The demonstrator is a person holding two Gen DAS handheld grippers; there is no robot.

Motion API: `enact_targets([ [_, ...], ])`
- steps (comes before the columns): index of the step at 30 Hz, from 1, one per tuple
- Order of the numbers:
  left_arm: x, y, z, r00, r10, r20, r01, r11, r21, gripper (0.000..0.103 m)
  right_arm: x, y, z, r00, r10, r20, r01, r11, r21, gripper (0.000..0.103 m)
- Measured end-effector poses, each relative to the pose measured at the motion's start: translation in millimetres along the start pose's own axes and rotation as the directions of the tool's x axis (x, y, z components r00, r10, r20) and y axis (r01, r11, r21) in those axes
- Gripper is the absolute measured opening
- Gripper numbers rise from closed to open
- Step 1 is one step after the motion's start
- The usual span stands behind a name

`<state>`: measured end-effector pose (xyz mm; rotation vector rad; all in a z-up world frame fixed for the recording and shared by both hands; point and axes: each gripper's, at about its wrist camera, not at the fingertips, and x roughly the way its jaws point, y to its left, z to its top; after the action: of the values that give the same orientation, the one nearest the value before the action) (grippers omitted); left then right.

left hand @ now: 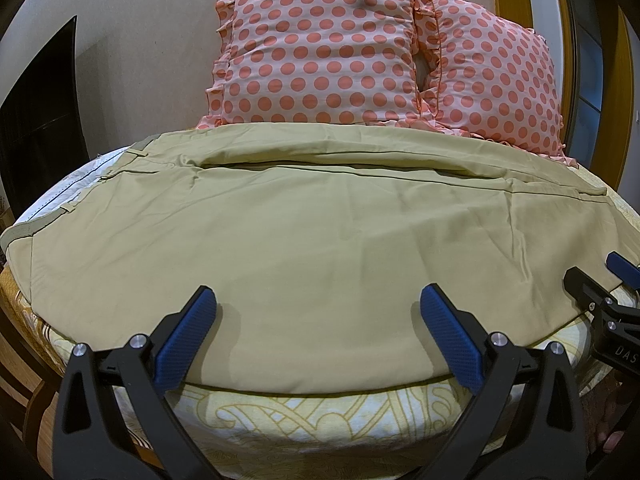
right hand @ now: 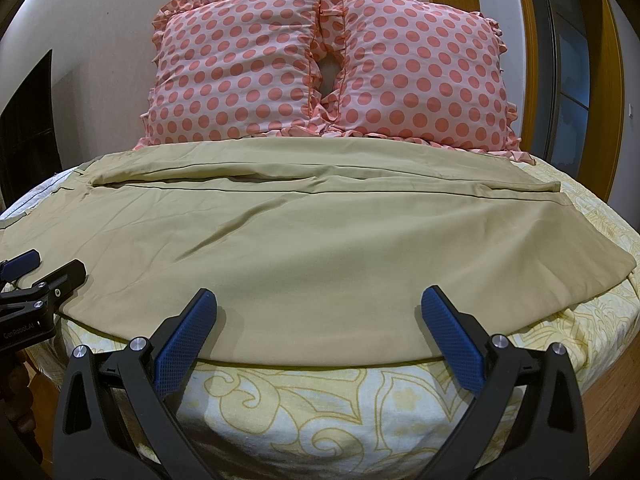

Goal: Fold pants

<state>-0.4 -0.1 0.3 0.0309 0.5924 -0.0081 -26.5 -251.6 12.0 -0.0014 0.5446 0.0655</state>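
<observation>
The tan pants [left hand: 320, 220] lie spread across the middle of the frame on the bed [left hand: 320, 412], below two dotted pillows [left hand: 320, 52]. The left gripper [left hand: 318, 300] and right gripper [right hand: 318, 300] hover spread wide, holding nothing.

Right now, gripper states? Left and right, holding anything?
Left gripper: open, holding nothing, fingers over the near edge of the pants.
Right gripper: open, holding nothing, at the same near edge.

Khaki pants [left hand: 320, 240], coral-dotted pink pillows [left hand: 320, 56], yellow-scrolled cream bedsheet [right hand: 320, 408].
</observation>
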Motion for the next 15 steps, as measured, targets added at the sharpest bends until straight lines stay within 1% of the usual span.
enact_targets([
  [15, 0.4, 0.1, 0.1, 1.000, 0.000, 0.004, 0.000, 1.000, 0.000, 0.101, -0.1, 0.3, 0.0, 1.000, 0.000, 0.002, 0.000, 1.000, 0.000, 0.102],
])
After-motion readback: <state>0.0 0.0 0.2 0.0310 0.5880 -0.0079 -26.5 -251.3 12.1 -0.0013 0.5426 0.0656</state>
